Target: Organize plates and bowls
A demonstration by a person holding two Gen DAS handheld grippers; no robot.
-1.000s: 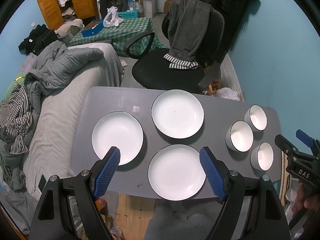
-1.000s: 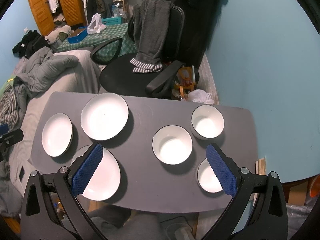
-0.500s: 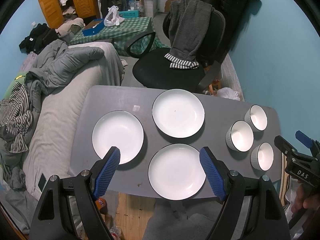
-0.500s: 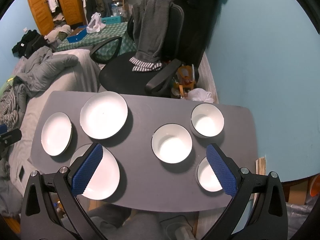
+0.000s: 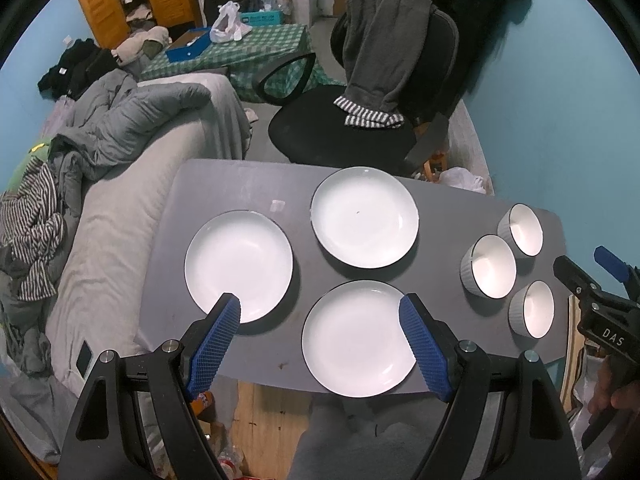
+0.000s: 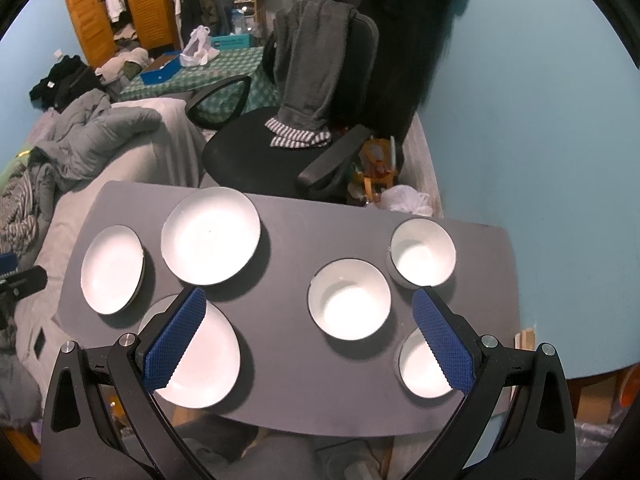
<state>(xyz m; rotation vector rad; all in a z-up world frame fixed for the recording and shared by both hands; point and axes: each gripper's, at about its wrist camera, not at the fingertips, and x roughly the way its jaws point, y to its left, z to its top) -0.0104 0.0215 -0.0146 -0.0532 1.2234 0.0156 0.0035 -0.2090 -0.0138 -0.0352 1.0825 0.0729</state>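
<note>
1. Grey bedding covers the bed (image 5: 116, 216) at the far left, just beside the left edge of the dark grey tabletop (image 5: 240, 184).
2. On the left part of the tabletop lie three white plates: the left plate (image 5: 239, 266), the far plate (image 5: 364, 217) and the near plate (image 5: 356, 338), each apart from the others.
3. The left claw (image 5: 320, 314) hovers above the near edge of the tabletop with its blue pads spread wide and nothing between them; one pad overlaps the left plate in view, the other the near plate.
4. Further right stand three white bowls, close together: the middle bowl (image 6: 349, 299), the far bowl (image 6: 423, 252) and the near bowl (image 6: 424, 366).
5. The right claw (image 6: 308, 310) also hangs above the tabletop, spread wide and empty, with the middle bowl seen between its pads.
6. Behind the tabletop stands a black office chair (image 6: 256, 152) with grey clothing draped over its back.
7. A blue wall (image 6: 520, 120) closes the right side.
</note>
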